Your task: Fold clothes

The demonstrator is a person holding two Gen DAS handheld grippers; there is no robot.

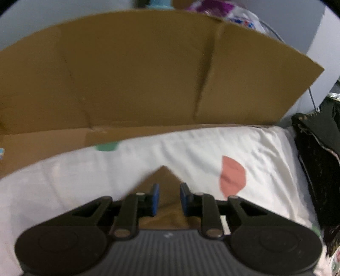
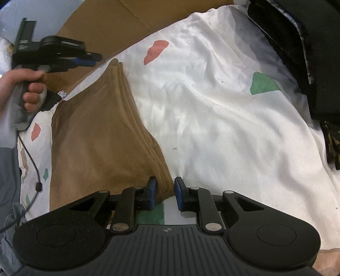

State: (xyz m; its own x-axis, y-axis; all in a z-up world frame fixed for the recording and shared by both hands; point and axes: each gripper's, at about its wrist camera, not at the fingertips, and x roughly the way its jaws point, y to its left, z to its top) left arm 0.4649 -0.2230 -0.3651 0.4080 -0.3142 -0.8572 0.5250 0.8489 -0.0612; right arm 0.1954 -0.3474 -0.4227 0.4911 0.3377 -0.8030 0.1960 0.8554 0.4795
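A folded brown garment (image 2: 99,131) lies in layers on a white sheet (image 2: 212,118) with coloured patches. In the right wrist view my right gripper (image 2: 165,193) is open, its blue pads either side of the garment's near right corner. My left gripper (image 2: 89,60) shows there at upper left, held in a hand, just above and left of the garment's far corner. In the left wrist view the left gripper (image 1: 169,198) is open, with the brown corner (image 1: 163,184) between and below its pads.
A large brown cardboard sheet (image 1: 148,74) stands behind the bed. A black bag (image 2: 297,42) lies along the right edge. A thin black cable (image 2: 34,165) hangs at the left. A purple-and-white plastic bag (image 1: 223,10) shows behind the cardboard.
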